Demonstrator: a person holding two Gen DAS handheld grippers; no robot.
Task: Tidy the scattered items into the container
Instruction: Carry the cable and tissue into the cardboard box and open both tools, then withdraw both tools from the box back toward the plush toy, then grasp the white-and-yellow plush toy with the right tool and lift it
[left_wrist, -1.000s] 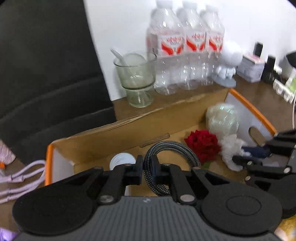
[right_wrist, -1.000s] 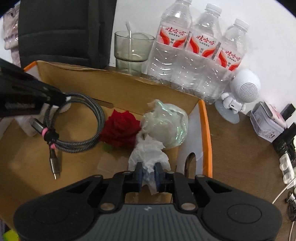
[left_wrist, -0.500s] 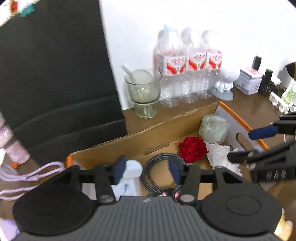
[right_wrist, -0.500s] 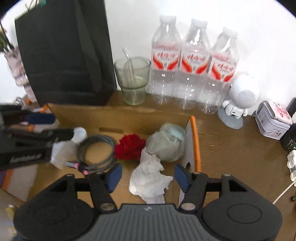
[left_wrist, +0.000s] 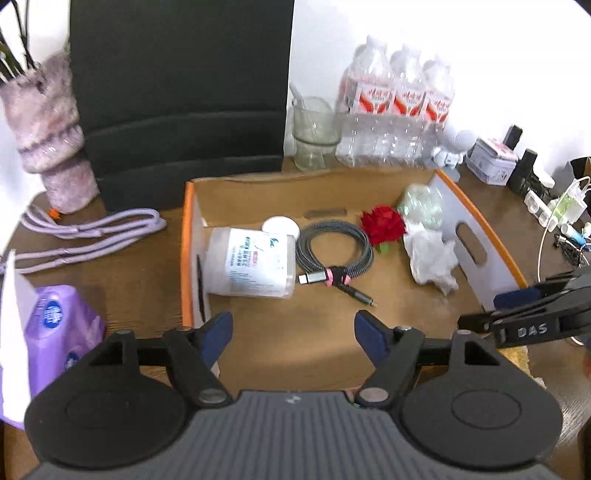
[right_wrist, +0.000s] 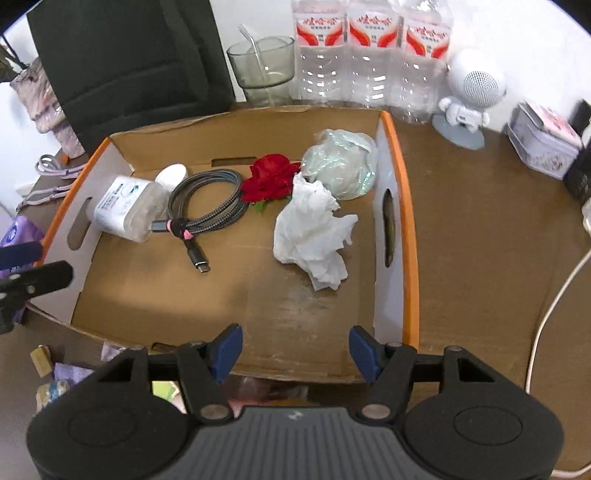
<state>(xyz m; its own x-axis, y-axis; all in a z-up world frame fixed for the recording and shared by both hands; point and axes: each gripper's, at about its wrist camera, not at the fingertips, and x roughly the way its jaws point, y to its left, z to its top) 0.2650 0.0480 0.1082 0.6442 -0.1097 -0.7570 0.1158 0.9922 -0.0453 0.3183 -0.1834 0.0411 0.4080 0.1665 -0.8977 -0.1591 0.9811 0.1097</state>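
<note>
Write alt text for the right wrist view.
The right gripper, jaws opening and empty, hovers over a cardboard box holding a crumpled tissue, red rose, coiled cable, plastic jar and bag. Three water bottles stand behind.

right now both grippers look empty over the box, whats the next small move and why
Probably swing the left gripper, jaws opening with nothing between them, out over the box's left wall toward the purple tissue pack. The cable, rose and crumpled tissue already lie in the box, while the pack and the lilac cord remain on the table.
</note>
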